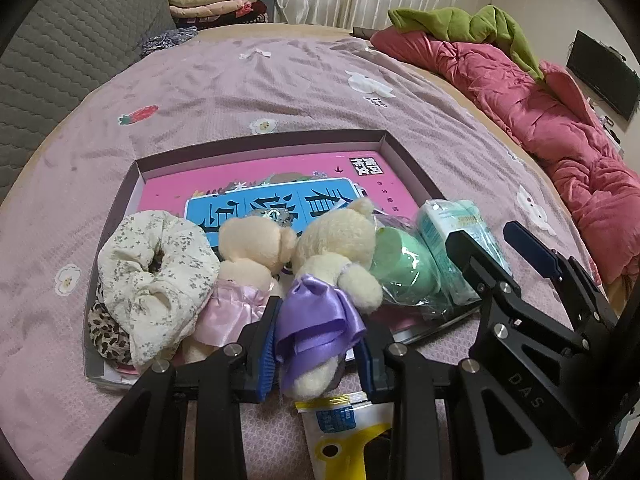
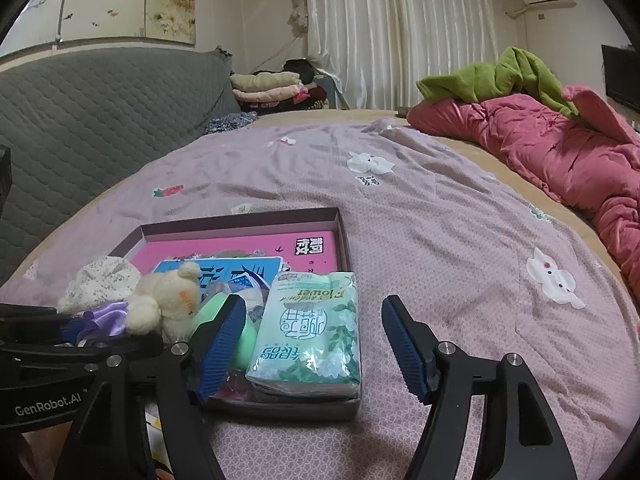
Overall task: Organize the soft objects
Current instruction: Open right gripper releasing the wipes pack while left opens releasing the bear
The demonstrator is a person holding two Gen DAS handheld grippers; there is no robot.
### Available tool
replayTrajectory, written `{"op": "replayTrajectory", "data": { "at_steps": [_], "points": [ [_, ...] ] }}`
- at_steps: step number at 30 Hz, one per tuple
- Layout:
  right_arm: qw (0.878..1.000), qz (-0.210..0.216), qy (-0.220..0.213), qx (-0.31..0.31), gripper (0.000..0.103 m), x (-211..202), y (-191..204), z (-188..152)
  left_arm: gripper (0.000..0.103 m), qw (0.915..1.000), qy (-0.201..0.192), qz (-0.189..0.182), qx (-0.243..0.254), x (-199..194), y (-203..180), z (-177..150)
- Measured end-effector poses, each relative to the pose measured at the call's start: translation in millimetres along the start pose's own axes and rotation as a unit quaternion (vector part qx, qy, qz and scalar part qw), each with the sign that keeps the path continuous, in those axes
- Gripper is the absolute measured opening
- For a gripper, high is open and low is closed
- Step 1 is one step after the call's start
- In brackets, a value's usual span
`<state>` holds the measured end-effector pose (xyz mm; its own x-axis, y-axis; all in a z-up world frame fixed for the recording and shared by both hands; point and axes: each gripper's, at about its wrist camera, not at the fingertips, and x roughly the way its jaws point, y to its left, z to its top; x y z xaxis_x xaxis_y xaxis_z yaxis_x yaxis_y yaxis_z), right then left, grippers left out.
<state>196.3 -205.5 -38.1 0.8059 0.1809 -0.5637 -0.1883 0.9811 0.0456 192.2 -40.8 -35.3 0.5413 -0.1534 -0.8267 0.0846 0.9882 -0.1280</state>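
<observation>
A shallow box (image 1: 260, 142) with a pink book (image 1: 256, 178) in it lies on the bed. My left gripper (image 1: 318, 340) is shut on a cream teddy bear in a purple dress (image 1: 332, 248), held over the box's near edge. A second bear in a pink dress (image 1: 250, 248), a floral scrunchie (image 1: 156, 276), a leopard scrunchie (image 1: 106, 334), a green sponge in plastic (image 1: 404, 264) and a green tissue pack (image 2: 312, 328) lie in the box (image 2: 240, 220). My right gripper (image 2: 314, 344) is open and empty, its fingers either side of the tissue pack's right edge.
A yellow and white packet (image 1: 344, 428) lies on the purple bedsheet (image 1: 240, 80) below the left gripper. A pink quilt (image 2: 560, 152) with a green blanket (image 2: 500, 76) lies along the right. A grey headboard (image 2: 100, 108) and folded clothes (image 2: 268, 88) are at the back left.
</observation>
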Motion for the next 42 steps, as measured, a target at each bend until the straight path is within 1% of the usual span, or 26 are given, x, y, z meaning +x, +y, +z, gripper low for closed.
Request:
{"op": "replayTrajectory", "data": {
  "at_steps": [4, 6, 8, 11, 15, 19, 27, 30, 32, 33, 37, 42],
  "points": [
    [1.000, 0.002, 0.001, 0.002, 0.073, 0, 0, 0, 0.033, 1.0000, -0.005, 0.002, -0.003, -4, 1, 0],
    [1.000, 0.003, 0.000, 0.003, 0.073, 0, -1, 0, 0.036, 1.0000, -0.006, -0.002, -0.005, -6, 1, 0],
    [1.000, 0.000, -0.003, 0.004, 0.073, -1, -2, 0, 0.042, 1.0000, -0.005, -0.003, -0.003, -6, 1, 0],
    [1.000, -0.002, -0.011, 0.005, 0.074, -2, -3, 1, 0.042, 1.0000, -0.003, -0.002, -0.001, -6, 0, -1],
    [1.000, 0.000, -0.012, 0.007, 0.074, -3, -4, 1, 0.043, 1.0000, -0.006, 0.001, 0.003, -9, -1, -1],
    [1.000, 0.000, -0.013, 0.007, 0.074, -3, -4, 1, 0.048, 0.9999, -0.013, 0.002, 0.000, -12, 0, 0],
    [1.000, 0.003, -0.012, 0.008, 0.075, -3, -6, 1, 0.049, 0.9999, -0.010, 0.003, 0.002, -15, -2, -1],
    [1.000, 0.001, -0.014, 0.009, 0.075, -4, -7, 2, 0.050, 0.9998, -0.016, -0.009, -0.002, -21, -2, -2],
    [1.000, 0.001, -0.016, 0.009, 0.075, -6, -7, 2, 0.058, 0.9998, -0.016, -0.010, -0.001, -22, -3, -1],
    [1.000, 0.001, -0.017, 0.009, 0.075, -6, -7, 1, 0.059, 0.9998, -0.016, -0.008, 0.000, -23, -3, -1],
    [1.000, 0.001, -0.019, 0.010, 0.076, -8, -7, 1, 0.059, 0.9998, -0.017, -0.005, 0.001, -26, -4, -2],
    [1.000, 0.002, -0.028, 0.007, 0.076, -13, -7, 1, 0.060, 0.9996, -0.028, 0.003, 0.004, -37, -2, -2]
  ]
}}
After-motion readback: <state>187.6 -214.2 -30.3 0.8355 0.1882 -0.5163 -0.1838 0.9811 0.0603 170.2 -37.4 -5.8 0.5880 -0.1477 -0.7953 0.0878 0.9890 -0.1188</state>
